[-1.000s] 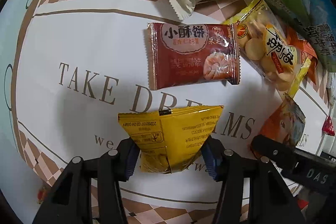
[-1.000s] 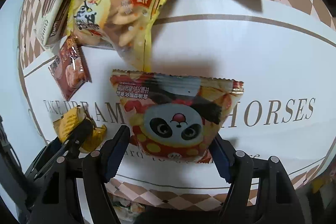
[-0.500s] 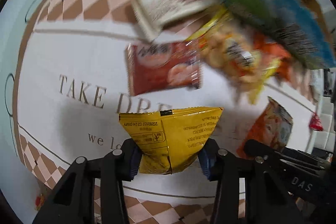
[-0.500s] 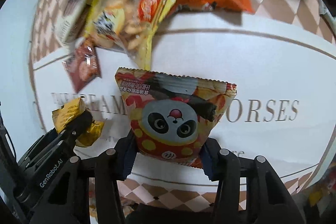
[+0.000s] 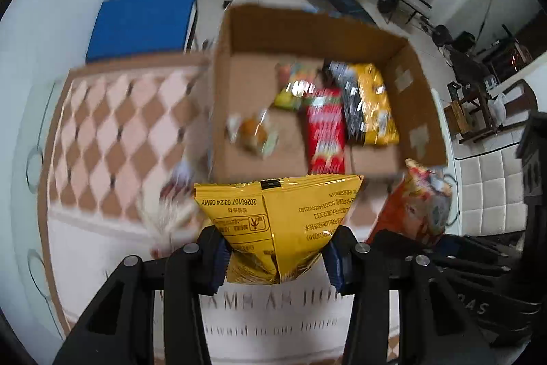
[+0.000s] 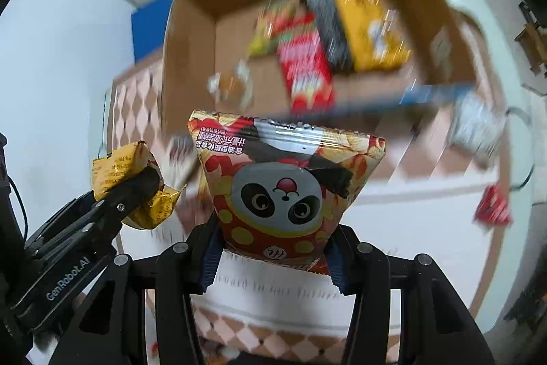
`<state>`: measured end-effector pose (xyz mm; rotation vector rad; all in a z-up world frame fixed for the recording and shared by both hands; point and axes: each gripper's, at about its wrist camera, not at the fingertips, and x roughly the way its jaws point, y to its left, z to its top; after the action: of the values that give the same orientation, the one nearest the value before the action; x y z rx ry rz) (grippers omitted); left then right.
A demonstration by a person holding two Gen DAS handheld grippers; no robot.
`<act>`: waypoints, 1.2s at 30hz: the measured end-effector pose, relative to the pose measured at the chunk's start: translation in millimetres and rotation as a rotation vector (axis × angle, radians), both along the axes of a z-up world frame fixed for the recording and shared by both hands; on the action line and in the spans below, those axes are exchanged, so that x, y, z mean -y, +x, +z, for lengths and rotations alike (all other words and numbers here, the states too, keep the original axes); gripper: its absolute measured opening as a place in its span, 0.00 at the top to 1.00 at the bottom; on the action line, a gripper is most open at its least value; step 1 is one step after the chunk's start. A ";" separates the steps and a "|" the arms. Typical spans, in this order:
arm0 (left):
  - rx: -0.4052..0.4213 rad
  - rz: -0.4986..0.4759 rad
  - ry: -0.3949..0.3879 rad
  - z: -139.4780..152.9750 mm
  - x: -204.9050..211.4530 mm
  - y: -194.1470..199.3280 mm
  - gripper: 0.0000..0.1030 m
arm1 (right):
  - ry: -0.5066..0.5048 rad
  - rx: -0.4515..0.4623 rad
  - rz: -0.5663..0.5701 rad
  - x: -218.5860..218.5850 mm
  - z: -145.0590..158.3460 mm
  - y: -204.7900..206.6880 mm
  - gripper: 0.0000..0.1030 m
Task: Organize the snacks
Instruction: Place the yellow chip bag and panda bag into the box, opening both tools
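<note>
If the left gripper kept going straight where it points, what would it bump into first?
Probably the near wall of the cardboard box, just past the yellow packet held in the left gripper. Blur makes depth unsure; it might meet the tablecloth first.

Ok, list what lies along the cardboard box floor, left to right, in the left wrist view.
Pale packet with orange contents → green-yellow packet → red packet → black and yellow bag, all inside the cardboard box.
</note>
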<state>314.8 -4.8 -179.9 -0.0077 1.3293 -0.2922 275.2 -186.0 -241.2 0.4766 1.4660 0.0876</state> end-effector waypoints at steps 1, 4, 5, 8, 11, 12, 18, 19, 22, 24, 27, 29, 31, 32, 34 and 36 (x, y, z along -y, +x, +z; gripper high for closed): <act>0.003 -0.007 0.004 -0.6 3.7 8.9 0.58 | -0.010 0.007 -0.007 4.6 1.8 9.5 0.47; -0.004 -0.030 0.014 -0.1 23.4 45.3 0.58 | -0.051 0.022 -0.031 26.0 7.4 42.2 0.47; -0.010 -0.040 0.018 -2.1 29.9 56.1 0.58 | -0.064 0.023 -0.040 24.9 3.9 53.4 0.47; -0.045 -0.060 0.032 -15.1 43.6 81.0 0.58 | -0.096 0.011 -0.041 43.4 -1.7 82.2 0.47; -0.102 -0.070 0.045 -37.9 54.5 100.6 0.58 | -0.120 -0.015 -0.023 53.5 -15.7 97.1 0.47; -0.122 -0.077 0.049 -44.4 57.5 104.8 0.58 | -0.129 -0.026 -0.013 56.7 -22.2 105.0 0.47; -0.265 -0.090 0.083 -98.7 69.3 121.0 0.58 | -0.153 -0.101 0.051 53.1 -72.3 124.4 0.47; -0.279 -0.088 0.087 -104.2 70.2 121.7 0.58 | -0.159 -0.112 0.061 53.4 -79.7 126.2 0.47; -0.314 -0.085 0.090 -120.0 72.2 121.5 0.58 | -0.166 -0.138 0.082 53.7 -95.6 129.8 0.47; -0.327 -0.085 0.092 -125.8 73.4 120.4 0.58 | -0.171 -0.149 0.096 53.6 -102.2 130.5 0.47; -0.343 -0.084 0.091 -131.9 75.6 119.2 0.58 | -0.182 -0.165 0.113 54.8 -109.0 130.2 0.47; -0.345 -0.083 0.106 -133.7 76.1 118.4 0.57 | -0.186 -0.177 0.122 55.2 -113.3 130.8 0.47; -0.342 -0.084 0.115 -133.2 77.5 116.5 0.57 | -0.181 -0.198 0.130 55.9 -117.4 131.0 0.45; -0.346 -0.081 0.111 -132.9 78.3 116.6 0.57 | -0.183 -0.207 0.130 56.6 -118.8 130.9 0.43; -0.346 -0.070 0.113 -130.0 80.5 117.3 0.53 | -0.196 -0.211 0.128 57.4 -122.2 131.2 0.14; -0.337 -0.055 0.108 -126.2 79.5 117.6 0.26 | -0.192 -0.206 0.113 60.4 -119.9 130.6 0.10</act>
<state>432.4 -84.4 -306.0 0.0729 1.6804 -0.2731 405.8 -246.4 -361.1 0.2516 1.6844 -0.0128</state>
